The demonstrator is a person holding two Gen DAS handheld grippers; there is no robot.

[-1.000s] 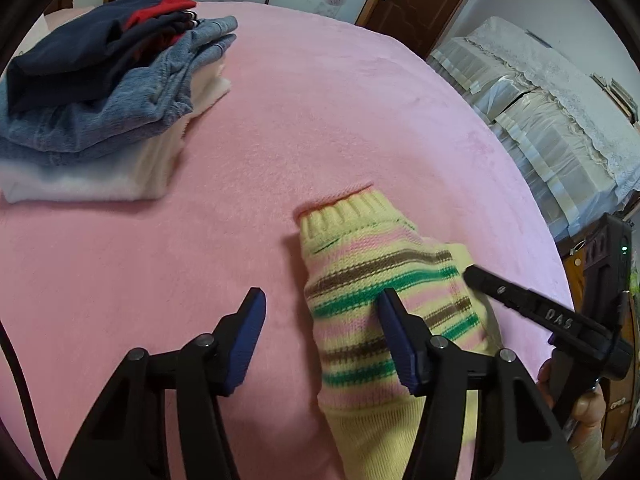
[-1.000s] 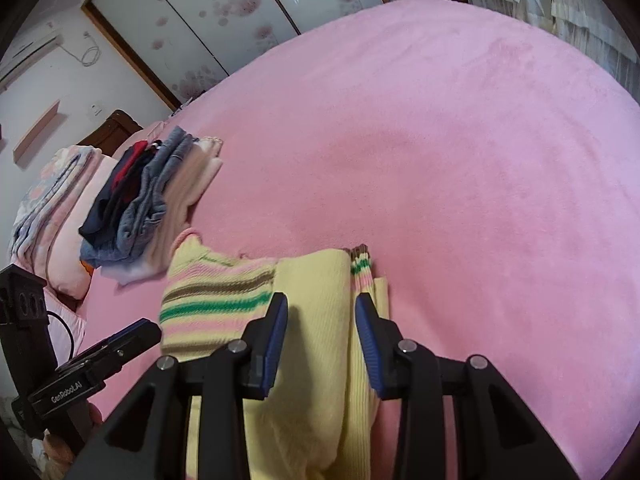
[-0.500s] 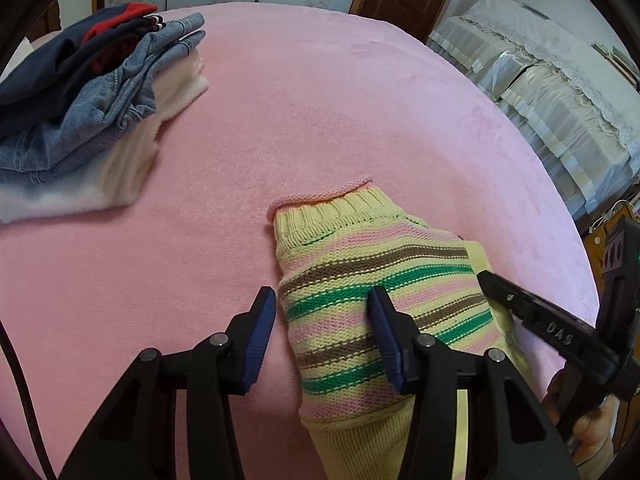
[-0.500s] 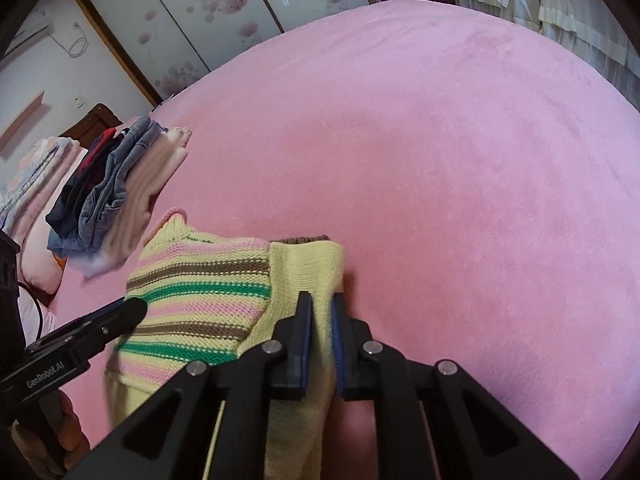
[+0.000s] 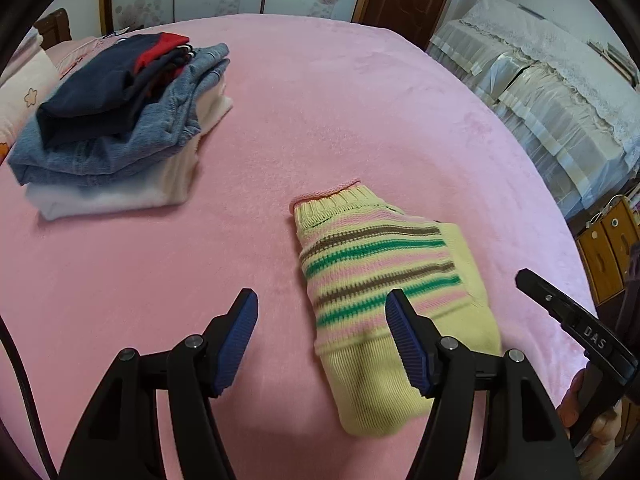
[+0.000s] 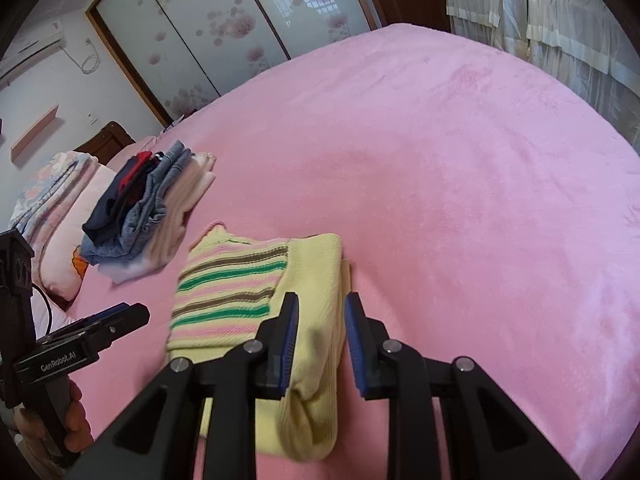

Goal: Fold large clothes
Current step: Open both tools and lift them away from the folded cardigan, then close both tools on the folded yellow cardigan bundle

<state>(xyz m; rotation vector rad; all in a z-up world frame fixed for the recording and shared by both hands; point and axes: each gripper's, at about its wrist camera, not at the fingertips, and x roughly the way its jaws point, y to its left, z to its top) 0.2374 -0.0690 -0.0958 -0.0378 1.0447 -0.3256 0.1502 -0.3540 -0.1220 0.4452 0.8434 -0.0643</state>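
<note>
Pink bed (image 5: 360, 100) w/ folded striped sweater (image 5: 384, 276); both grippers (image 5: 320, 344) (image 6: 320, 344) spread, empty-handed.

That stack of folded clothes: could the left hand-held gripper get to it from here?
Probably yes. The left hand-held gripper is open, and only bare pink bedspread lies between it and the stack of folded clothes.

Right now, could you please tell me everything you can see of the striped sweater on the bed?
The striped sweater is a pale yellow knit with pink, green and brown stripes and a ribbed, pink-edged end. It lies folded into a compact bundle on the pink bedspread, apart from the stack of folded clothes. A plain yellow layer is folded over one side. The open right gripper straddles that fold; the open left gripper hovers near it.
</note>
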